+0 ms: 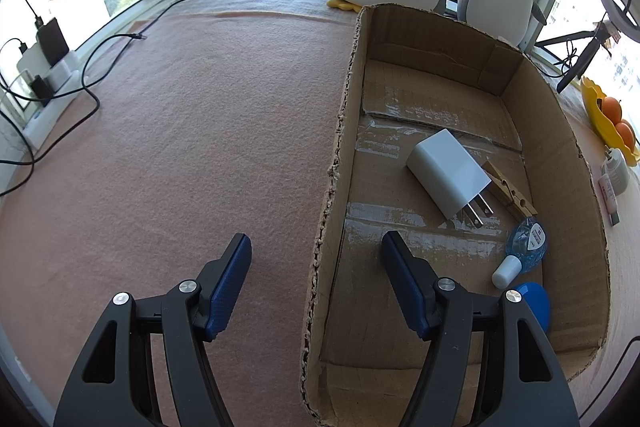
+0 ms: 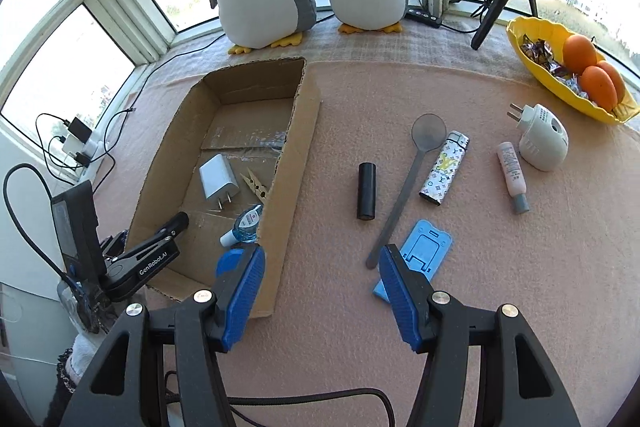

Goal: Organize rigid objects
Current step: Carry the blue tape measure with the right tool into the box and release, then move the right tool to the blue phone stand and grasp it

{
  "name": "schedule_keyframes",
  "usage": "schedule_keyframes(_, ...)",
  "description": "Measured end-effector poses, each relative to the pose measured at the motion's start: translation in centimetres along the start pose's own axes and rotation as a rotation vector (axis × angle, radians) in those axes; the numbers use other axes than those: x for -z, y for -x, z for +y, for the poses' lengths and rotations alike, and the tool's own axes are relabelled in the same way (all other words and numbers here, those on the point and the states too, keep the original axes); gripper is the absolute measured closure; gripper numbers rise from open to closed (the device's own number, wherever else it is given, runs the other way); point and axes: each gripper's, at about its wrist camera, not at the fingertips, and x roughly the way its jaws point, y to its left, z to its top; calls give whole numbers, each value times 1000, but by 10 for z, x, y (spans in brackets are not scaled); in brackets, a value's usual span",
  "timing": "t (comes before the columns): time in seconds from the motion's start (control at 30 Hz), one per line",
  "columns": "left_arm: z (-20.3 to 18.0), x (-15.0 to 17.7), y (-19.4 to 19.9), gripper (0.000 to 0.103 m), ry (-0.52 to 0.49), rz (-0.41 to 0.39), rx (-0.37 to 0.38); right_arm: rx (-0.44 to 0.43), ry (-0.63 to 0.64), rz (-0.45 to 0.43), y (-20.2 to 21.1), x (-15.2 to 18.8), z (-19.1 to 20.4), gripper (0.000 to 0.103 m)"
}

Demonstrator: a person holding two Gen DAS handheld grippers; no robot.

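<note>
Holding charger [image 1: 448, 174], clothespin [image 1: 509, 191], blue bottle [image 1: 524, 247]: cardboard box [image 1: 344, 131]; both grippers wide, empty.

Both wrist views overlapping on cardboard box [image 1: 536, 131].

Open right hand-held gripper [image 2: 322, 267], cardboard box [image 2: 298, 131], black cylinder [image 2: 366, 191]

- Worktop [image 2: 340, 347]: pinkish felt.
- Cardboard box [image 2: 298, 147]: plain brown.
- Charger [image 1: 446, 175]: white.
- Clothespin [image 2: 254, 183]: pale wood.
- Small bottle [image 1: 524, 247]: clear blue with a white cap.
- Cylinder [image 2: 367, 191]: black.
- Spoon [image 2: 404, 187]: grey.
- Lighter [image 2: 444, 169]: white with a dark monogram print.
- Phone stand [image 2: 424, 247]: light blue.
- Bowl [image 2: 520, 43]: yellow, holding oranges [image 2: 592, 75].
- Both tongs, left [image 1: 316, 247] and right [image 2: 322, 259]: black with blue pads.
</note>
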Motion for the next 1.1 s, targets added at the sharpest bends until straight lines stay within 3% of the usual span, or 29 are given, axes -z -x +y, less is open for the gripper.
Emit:
schedule_keyframes(0.27,-1,0,0,34,2,1,2,15,-135,111,-27,-1,-41,47)
schedule_keyframes(0.53,-1,0,0,34,2,0,2,38,-183,165,-53,1,-59,48)
schedule_keyframes(1.1,-2,2,0,34,11,0,7,142,-101,205,-84,-1,-50,48)
